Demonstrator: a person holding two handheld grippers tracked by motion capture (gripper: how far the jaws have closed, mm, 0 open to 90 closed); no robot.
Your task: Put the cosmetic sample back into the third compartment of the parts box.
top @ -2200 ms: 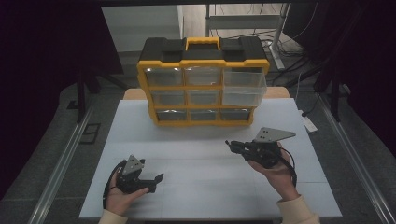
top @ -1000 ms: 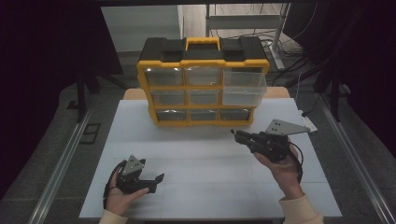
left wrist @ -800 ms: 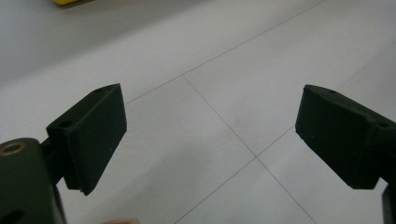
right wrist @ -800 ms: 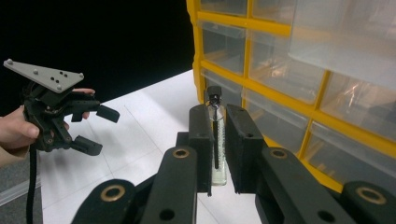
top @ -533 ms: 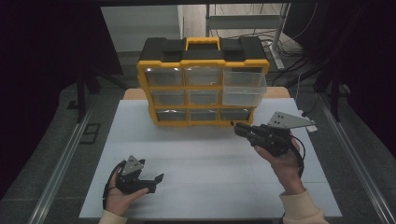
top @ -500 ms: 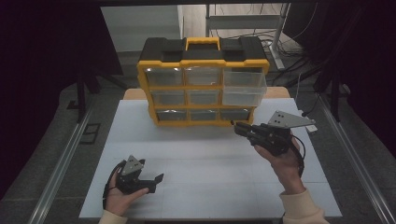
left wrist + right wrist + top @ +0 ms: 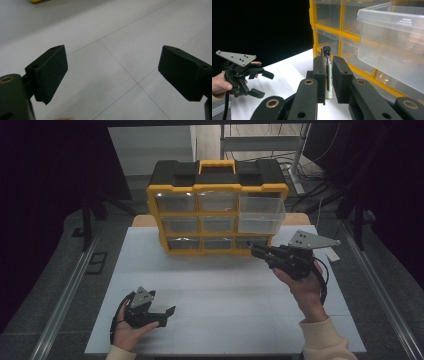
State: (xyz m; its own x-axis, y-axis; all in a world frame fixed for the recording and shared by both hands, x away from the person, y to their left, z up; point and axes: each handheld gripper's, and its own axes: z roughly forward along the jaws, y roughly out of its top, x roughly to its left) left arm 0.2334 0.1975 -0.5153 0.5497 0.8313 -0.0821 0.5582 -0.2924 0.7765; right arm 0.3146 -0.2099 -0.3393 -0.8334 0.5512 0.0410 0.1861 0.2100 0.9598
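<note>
Left gripper point(image 7: 165, 315) low over near-left white table point(image 7: 225, 305), jaws spread wide, nothing between. Right gripper point(image 7: 329, 75) farther right, jaws clamped on clear pen point(image 7: 328, 75), beside yellow organizer point(image 7: 217, 210), top-right drawer point(image 7: 261, 214) pulled out.

White worktop point(image 7: 220, 290), faint grid seams, occupies lower centre of frame. Yellow-and-black drawer organiser point(image 7: 217, 210) stands at its upper centre edge.
</note>
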